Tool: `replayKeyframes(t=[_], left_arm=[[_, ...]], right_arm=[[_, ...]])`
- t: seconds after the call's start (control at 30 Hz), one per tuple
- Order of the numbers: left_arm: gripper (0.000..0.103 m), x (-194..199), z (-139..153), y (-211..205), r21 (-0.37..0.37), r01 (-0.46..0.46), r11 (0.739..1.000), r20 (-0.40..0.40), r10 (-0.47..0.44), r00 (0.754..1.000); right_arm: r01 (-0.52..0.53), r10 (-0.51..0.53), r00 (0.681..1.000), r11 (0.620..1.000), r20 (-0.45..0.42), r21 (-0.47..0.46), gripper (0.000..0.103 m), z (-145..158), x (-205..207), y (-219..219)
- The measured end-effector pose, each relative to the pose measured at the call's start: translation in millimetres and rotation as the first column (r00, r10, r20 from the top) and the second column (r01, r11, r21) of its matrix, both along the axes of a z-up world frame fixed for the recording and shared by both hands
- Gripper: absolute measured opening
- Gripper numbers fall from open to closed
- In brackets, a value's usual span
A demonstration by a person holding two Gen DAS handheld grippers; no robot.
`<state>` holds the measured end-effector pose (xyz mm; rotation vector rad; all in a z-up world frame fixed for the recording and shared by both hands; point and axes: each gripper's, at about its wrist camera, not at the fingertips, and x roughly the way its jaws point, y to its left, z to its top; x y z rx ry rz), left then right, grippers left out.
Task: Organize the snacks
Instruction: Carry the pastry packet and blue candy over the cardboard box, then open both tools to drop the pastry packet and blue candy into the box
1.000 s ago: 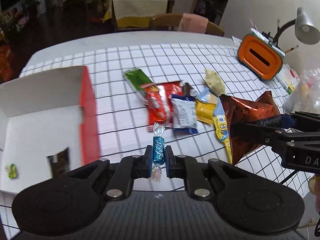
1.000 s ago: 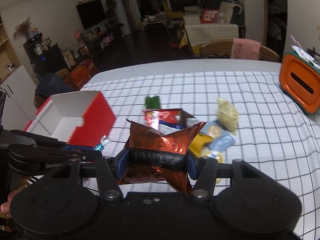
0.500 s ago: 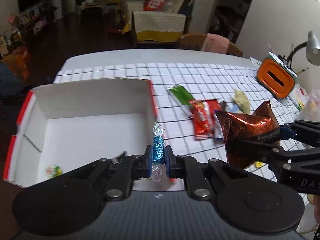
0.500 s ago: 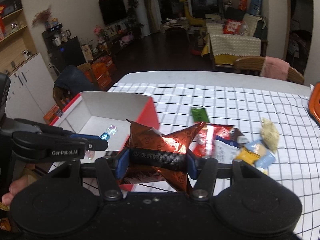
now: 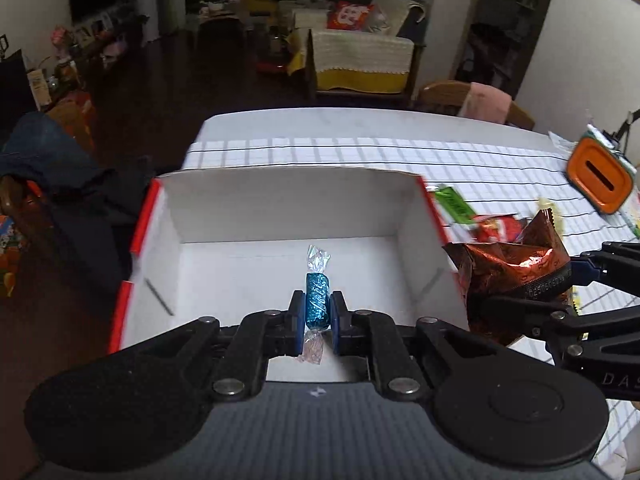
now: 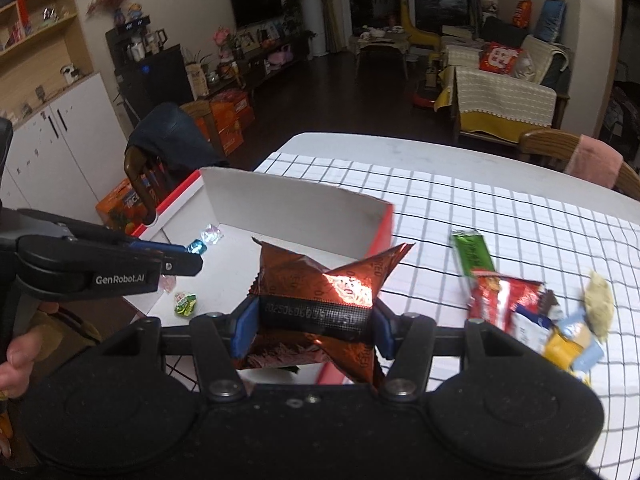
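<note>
Both grippers have travelled sideways from the snack pile to the white box, which a second ago lay off to the left in both views and now sits straight ahead of them.

Seen from the left wrist, the left gripper (image 5: 317, 316) has its jaws pressed together on a blue candy (image 5: 317, 301) in a twisted clear wrapper. The candy stands upright between the blue pads, one twist poking above them and one hanging below. Directly ahead of and below these jaws lies the white box (image 5: 280, 204), open-topped, with red outer edges. The candy hangs over the box's white floor, not touching it.

To the right of the left gripper, the right gripper (image 6: 311, 322) pinches a copper-brown foil snack bag (image 6: 320, 280). Its jaws stand partly apart, each blue pad pressing one side of the bag across a black band printed with digits. The bag is crumpled, its corners flaring up and outward. It hangs above the box's near right corner.

Inside the box, to the left of the right gripper, rests a small green-wrapped sweet (image 6: 185, 303). Right of the right gripper, on a white tablecloth (image 6: 500, 216) with black grid lines, lies the snack pile (image 6: 520, 312): a green packet, red packets, a yellow one and a pale one. Part of a person's hand (image 6: 18, 364) shows at the far left edge, holding the left gripper's handle.
</note>
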<state>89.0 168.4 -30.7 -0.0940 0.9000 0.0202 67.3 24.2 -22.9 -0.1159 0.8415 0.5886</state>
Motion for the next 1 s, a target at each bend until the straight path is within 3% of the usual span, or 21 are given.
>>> replayKeyframes(t=[0.37,1.0], left_arm=[[0.013,29,-28,59,0.046,-0.034,0.998,-0.064,0.037,0.997],[0.012,51,-79,70,0.073,-0.023,0.997,-0.247,0.04,0.968]], right_arm=[[-0.066,0.064,0.997,0.994,-0.033,-0.085,0.057,-26,27,61],[-0.175,0.143,0.976,0.964,-0.165,-0.199,0.057,-81,46,122]])
